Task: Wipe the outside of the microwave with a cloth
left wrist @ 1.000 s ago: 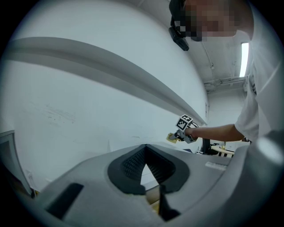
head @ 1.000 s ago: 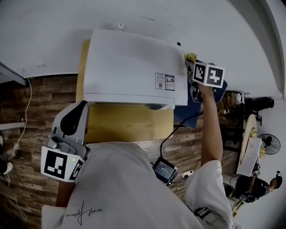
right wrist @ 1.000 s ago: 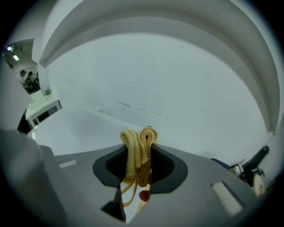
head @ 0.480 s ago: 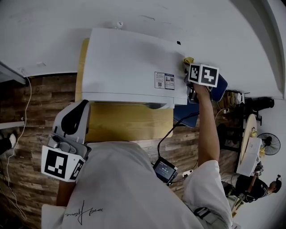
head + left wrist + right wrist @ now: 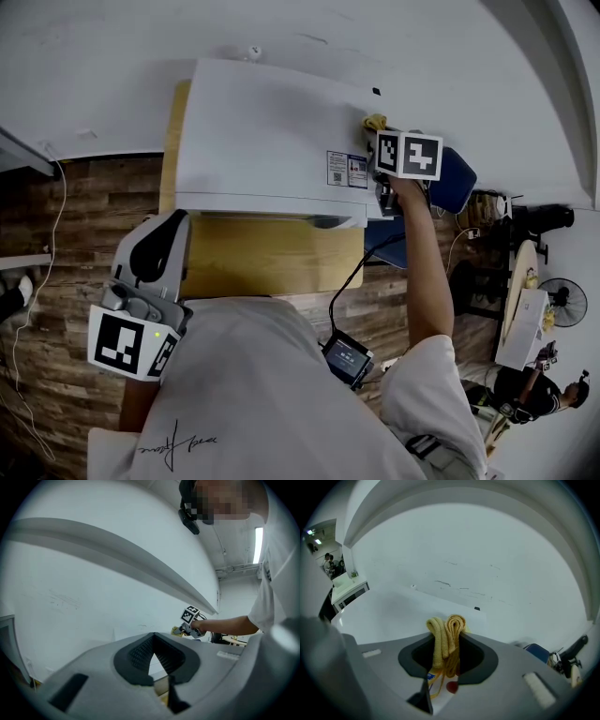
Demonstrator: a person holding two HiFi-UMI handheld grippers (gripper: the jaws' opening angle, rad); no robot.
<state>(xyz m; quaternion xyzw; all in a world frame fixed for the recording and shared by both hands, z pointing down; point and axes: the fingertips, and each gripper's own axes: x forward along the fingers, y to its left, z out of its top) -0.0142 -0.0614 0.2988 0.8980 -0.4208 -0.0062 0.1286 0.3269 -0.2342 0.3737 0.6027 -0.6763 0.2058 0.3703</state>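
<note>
Cloth [image 5: 446, 637] pinched in right gripper [image 5: 378, 133] meets microwave's [image 5: 272, 131] top right edge; left gripper [image 5: 153, 644] closed.

**Left side.** Your grey two-jaw left gripper [image 5: 153, 654] sits low and close against your torso, jaws pointing forward. Its dark ribbed pads [image 5: 136, 657] meet at the tips with nothing between them. Its black-and-white marker cube [image 5: 127, 345] faces up toward your head.

**Right side.** Your right arm [image 5: 427, 272] reaches forward almost straight, bare below the white short sleeve [image 5: 427, 384]. Your right hand [image 5: 403, 190] is wrapped round the handle just under the right marker cube [image 5: 409, 155]. Your grey two-jaw right gripper [image 5: 447, 644] is clamped on a folded yellow cloth [image 5: 446, 630], whose loops stand up past the jaw tips.
</note>
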